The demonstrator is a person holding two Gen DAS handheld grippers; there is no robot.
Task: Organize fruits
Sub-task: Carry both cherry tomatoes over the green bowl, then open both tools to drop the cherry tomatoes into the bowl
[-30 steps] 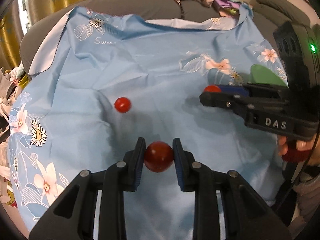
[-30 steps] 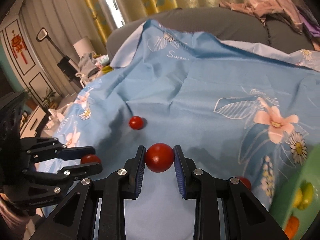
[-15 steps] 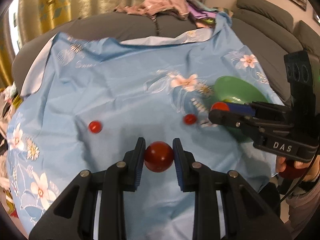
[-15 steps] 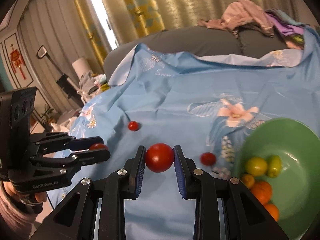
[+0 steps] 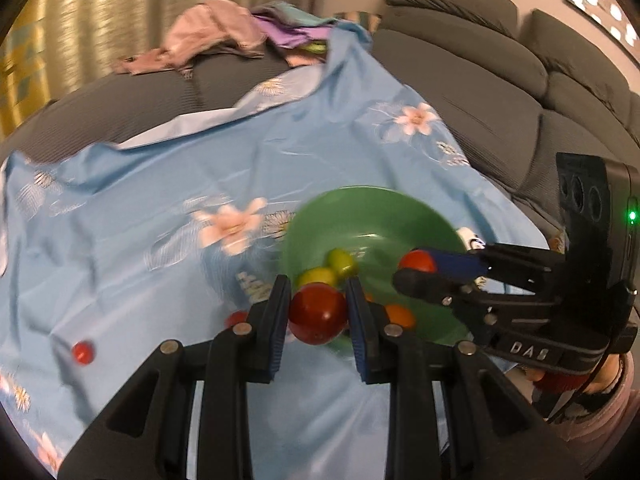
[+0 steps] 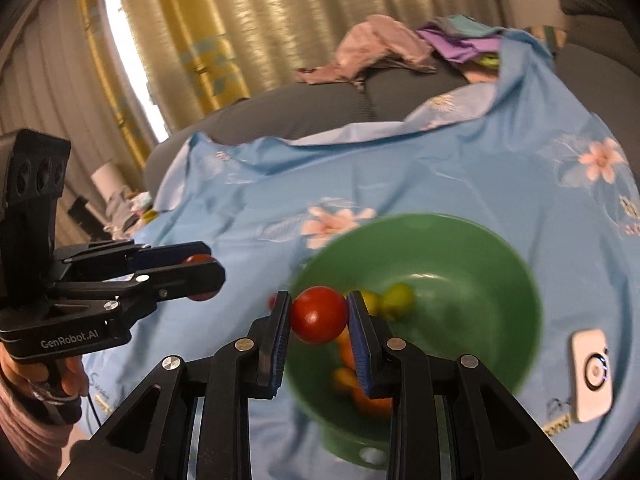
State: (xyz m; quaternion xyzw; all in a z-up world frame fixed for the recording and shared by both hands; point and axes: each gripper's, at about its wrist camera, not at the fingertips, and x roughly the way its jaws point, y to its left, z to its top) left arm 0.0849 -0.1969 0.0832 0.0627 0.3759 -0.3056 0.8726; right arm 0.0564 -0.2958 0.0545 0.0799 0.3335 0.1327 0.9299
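Right wrist view: the right gripper [image 6: 319, 322] clamped a tomato [image 6: 319, 314] over the bowl [image 6: 460, 248]; the left gripper [image 5: 318, 314], also pinching a tomato [image 5: 318, 312], hung at its near rim.

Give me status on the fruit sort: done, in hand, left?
Done: yellow-green and orange fruits sit in the green bowl. In hand: the left gripper and right gripper each clamp a red tomato, both near the bowl, neither released. Left: two small tomatoes on the blue cloth.
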